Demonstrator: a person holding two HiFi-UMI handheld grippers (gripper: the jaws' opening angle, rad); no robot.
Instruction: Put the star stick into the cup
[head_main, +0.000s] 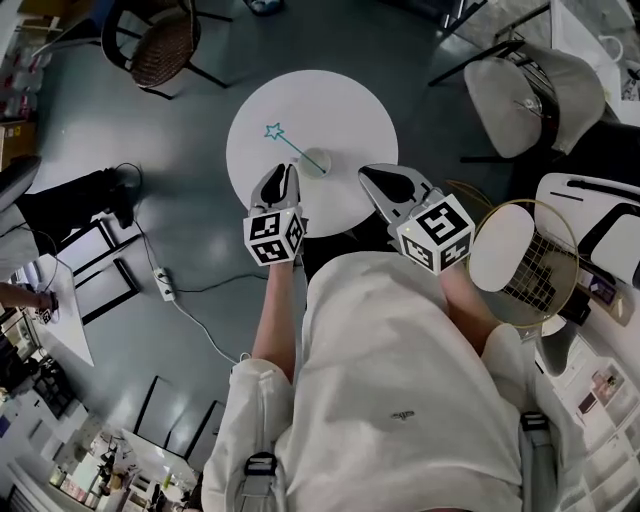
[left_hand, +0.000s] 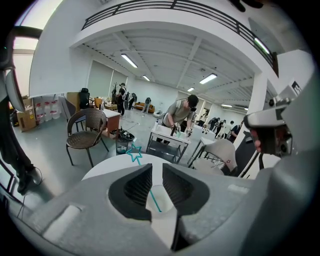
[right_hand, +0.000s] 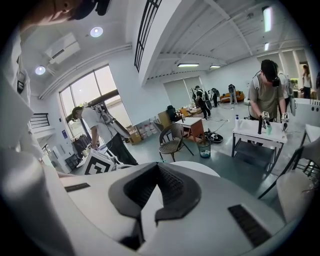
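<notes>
Head view: the star stick leans in the cup, well in from the round table's edges. The left gripper has its jaws slightly apart and empty, while the right gripper is closed on nothing.

star stick in cup | cup on table | chair behind-left of table

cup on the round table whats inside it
The cup holds the lower end of the star stick; the star leans out over the white table. The cup's bottom is too small to make out.
</notes>
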